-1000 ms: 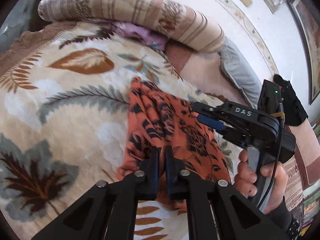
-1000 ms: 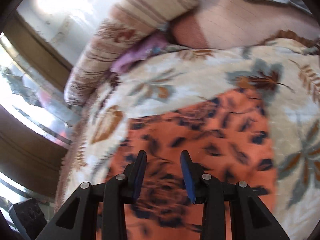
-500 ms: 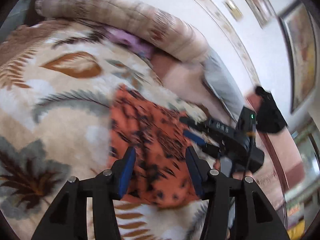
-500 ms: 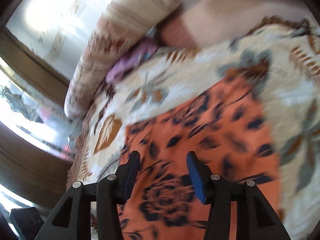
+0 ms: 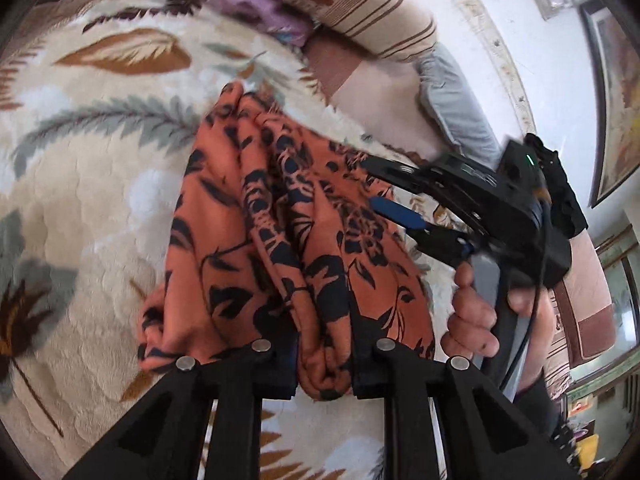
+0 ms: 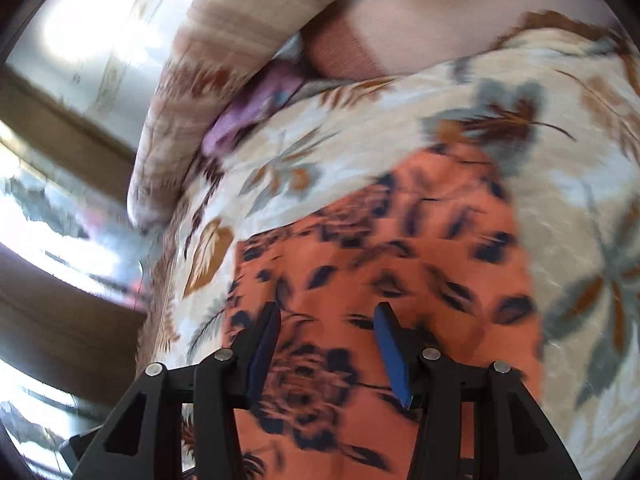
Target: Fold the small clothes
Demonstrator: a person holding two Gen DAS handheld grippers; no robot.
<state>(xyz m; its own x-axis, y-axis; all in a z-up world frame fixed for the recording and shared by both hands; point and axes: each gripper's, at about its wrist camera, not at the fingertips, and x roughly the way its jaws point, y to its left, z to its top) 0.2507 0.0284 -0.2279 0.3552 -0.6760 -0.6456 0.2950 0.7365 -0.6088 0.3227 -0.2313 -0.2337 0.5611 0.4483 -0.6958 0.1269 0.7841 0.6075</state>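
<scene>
Left wrist: orange garment between left tongs.

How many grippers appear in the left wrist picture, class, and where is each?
2. The left gripper is at the bottom centre, closing on a bunched fold of the orange floral garment. The right gripper reaches in from the right, open over the garment.

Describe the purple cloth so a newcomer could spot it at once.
Find the leaf-patterned blanket covering the bed, then the striped rolled bolster along its far edge. The purple cloth is tucked under that bolster, the only plain lilac piece, unlike the orange floral garment lying mid-blanket.
</scene>
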